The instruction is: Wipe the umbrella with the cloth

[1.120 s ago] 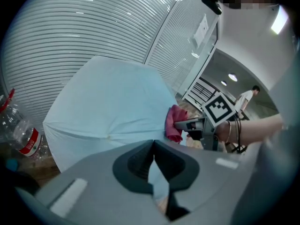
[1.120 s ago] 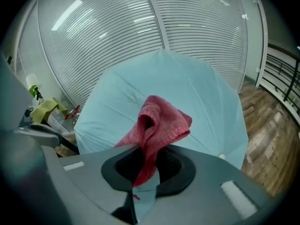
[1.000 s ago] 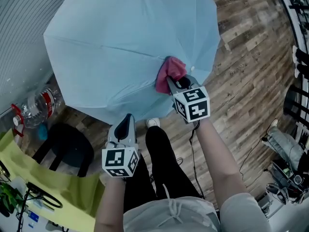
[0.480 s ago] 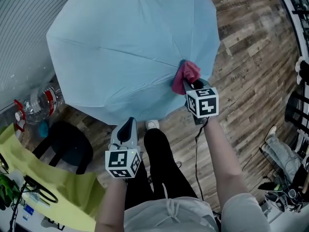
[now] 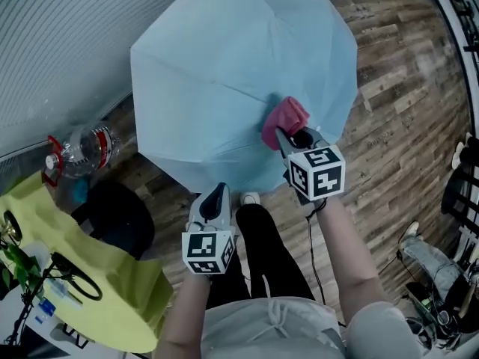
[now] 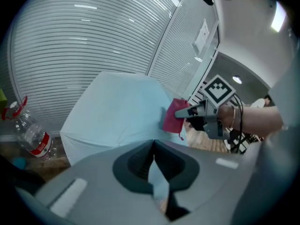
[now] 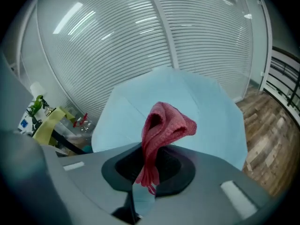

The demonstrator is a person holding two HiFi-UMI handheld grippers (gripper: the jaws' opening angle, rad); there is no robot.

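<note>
The cloth point(image 5: 283, 117) is clamped in the right gripper point(image 5: 284, 133) and pressed ahead of its jaws onto the umbrella point(image 5: 224, 73), whose rim seems pinched steady by the left gripper point(image 5: 217, 193).

The open umbrella point(image 5: 224, 73) fills the middle, with slatted blinds point(image 5: 60, 43) close behind on the far left. A bottle point(image 5: 86, 146), black stool point(image 5: 120, 219) and yellow sheet point(image 5: 97, 298) crowd the near left; bare wood floor point(image 5: 397, 118) lies open to the right.
</note>
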